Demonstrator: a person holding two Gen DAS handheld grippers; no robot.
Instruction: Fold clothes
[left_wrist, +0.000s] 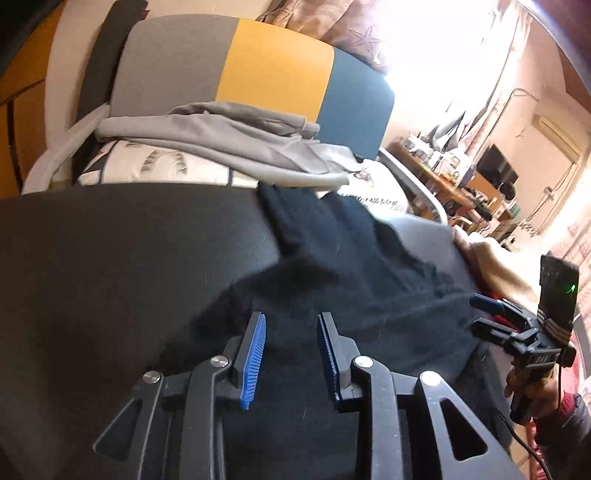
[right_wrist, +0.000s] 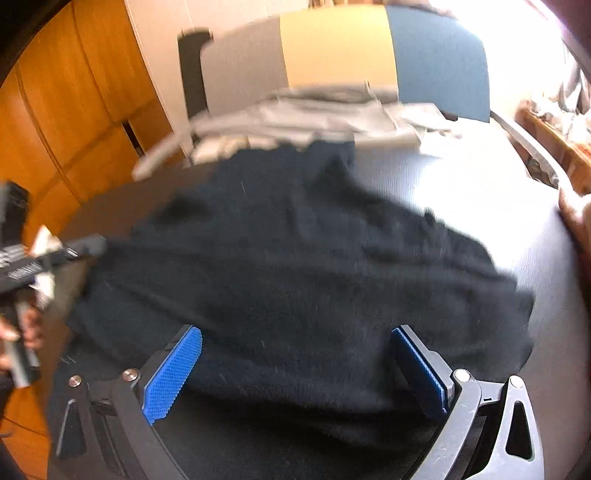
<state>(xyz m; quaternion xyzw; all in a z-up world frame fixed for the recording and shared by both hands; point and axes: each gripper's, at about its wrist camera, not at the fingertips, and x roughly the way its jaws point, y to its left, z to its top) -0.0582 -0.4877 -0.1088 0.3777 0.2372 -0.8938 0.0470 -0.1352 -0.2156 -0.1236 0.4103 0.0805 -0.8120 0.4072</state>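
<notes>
Left wrist view shows the left gripper (left_wrist: 290, 354) at lower centre, its blue pads apart with nothing pinched between them, above a black garment (left_wrist: 351, 280) spread across the middle of the frame. At upper left, a grey garment (left_wrist: 221, 140) lies on a white cushion (left_wrist: 147, 166) whose printed lettering is too warped to read. Behind stands a grey, yellow and blue panel (left_wrist: 273, 66). Right wrist view has the right gripper (right_wrist: 295, 365) at the bottom, jaws wide apart over the black garment's near edge.

Grey clothes (right_wrist: 314, 122) blurred (right view).
</notes>
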